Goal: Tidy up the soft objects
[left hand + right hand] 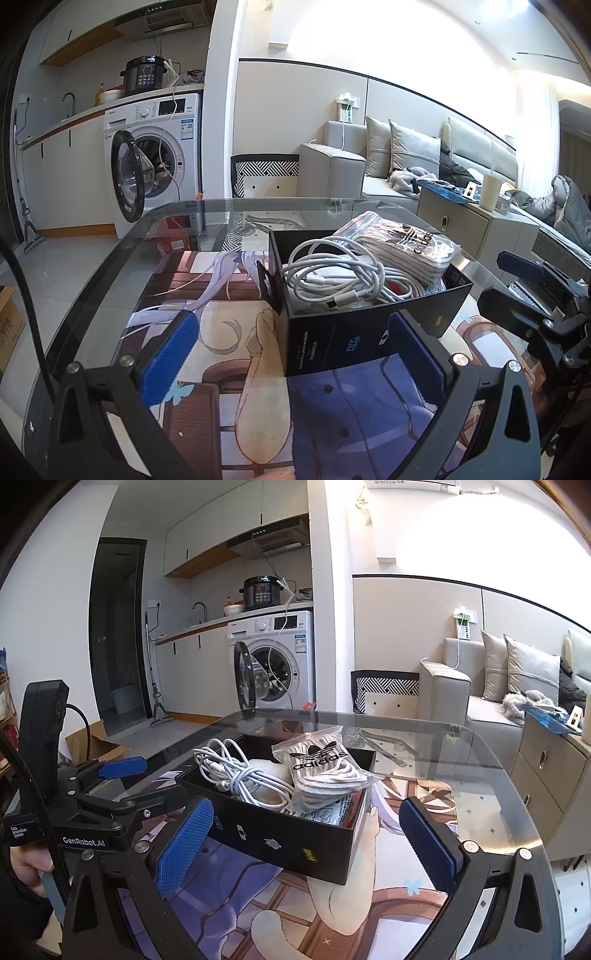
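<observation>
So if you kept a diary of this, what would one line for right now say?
left gripper: open, empty | right gripper: open, empty | black box: on table, holds white cables and bagged socks | nothing held

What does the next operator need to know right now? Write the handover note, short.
Left gripper: open, empty, poised in front of the black box.
Right gripper: open, empty, also facing the box from its other side.
Things: the box sits on the printed mat on the glass table. Inside lie a coiled white cable and a bagged pack of adidas socks, which leans up over the rim.
Done: both soft items appear to be in the box.
Left: possibly settling the sock pack lower; nothing else loose shows on the table.
</observation>
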### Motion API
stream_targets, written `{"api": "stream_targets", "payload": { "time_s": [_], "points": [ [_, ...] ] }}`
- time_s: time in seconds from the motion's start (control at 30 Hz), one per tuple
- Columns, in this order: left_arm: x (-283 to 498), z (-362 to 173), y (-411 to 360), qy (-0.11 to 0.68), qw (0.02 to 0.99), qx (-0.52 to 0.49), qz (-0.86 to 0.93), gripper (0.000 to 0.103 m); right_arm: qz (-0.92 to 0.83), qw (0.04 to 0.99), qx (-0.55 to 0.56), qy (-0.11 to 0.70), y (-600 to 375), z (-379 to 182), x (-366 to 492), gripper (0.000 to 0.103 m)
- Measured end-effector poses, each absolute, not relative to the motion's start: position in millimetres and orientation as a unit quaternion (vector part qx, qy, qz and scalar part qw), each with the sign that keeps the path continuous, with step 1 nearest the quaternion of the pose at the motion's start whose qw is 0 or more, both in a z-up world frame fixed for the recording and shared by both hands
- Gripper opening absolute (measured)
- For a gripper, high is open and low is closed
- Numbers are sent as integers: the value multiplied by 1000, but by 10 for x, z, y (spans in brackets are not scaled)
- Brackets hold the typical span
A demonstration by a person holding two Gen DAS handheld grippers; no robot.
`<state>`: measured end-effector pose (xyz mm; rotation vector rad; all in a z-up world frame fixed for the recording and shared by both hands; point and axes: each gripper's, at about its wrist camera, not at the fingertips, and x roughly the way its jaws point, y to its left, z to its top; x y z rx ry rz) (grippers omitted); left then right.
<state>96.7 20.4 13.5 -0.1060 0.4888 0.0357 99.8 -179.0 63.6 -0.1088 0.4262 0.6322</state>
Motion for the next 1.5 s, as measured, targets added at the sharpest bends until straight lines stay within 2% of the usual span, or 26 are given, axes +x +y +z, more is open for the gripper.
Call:
{"api": "stream_targets", "payload": {
  "time_s": [1.5],
  "points": [
    [917,129,211,234,970,-58,21,103,308,926,-50,214,-1841,618,994,103]
  ]
}}
